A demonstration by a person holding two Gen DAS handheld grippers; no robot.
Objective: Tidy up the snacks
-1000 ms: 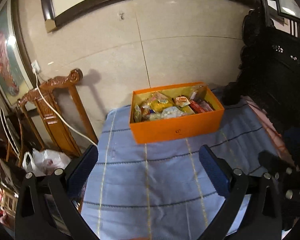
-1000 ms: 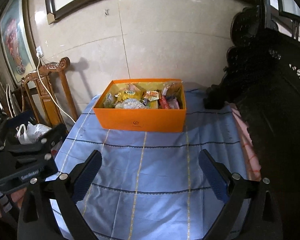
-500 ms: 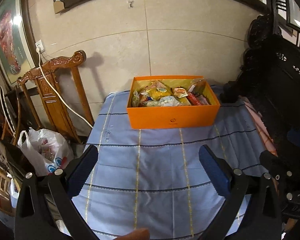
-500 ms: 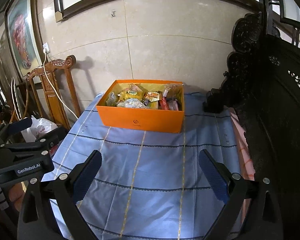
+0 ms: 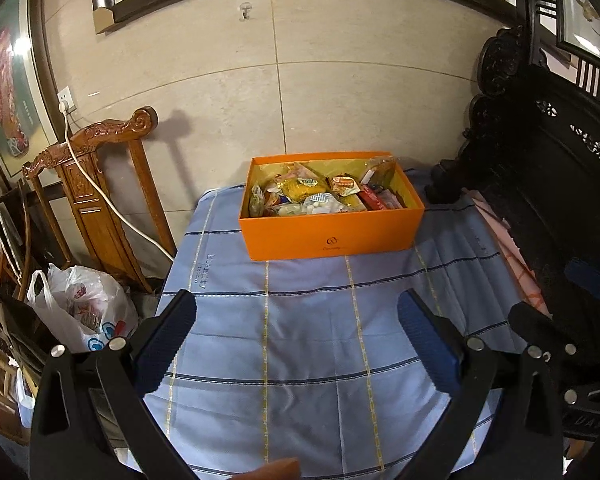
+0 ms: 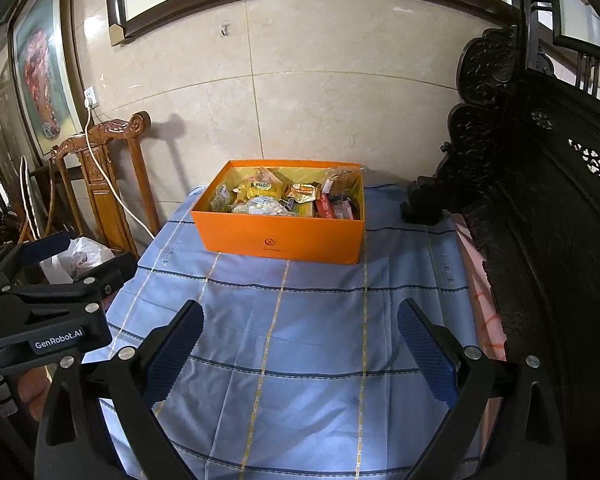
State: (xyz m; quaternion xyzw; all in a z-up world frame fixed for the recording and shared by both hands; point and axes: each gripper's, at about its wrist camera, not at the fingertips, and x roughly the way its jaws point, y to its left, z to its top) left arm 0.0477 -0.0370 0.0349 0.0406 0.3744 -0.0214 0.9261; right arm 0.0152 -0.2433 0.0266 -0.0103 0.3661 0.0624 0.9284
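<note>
You held the left gripper (image 5: 296, 332) and right gripper (image 6: 300, 334) spread wide and empty, the orange box (image 6: 280, 236) of snack packets (image 6: 260, 200) well ahead of both; packets judged light, crinkly, slippery, best pinched at a sealed edge

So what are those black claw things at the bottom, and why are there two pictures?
They are grabbing tools that a person holds, one in each hand. Each tool has a camera looking out along its two blue-padded fingers, so you get two pictures. The left gripper and right gripper are both open and hold nothing. Ahead, on a blue checked cloth, sits an orange box full of snacks. In the right picture you can see the left tool from the side.
</note>
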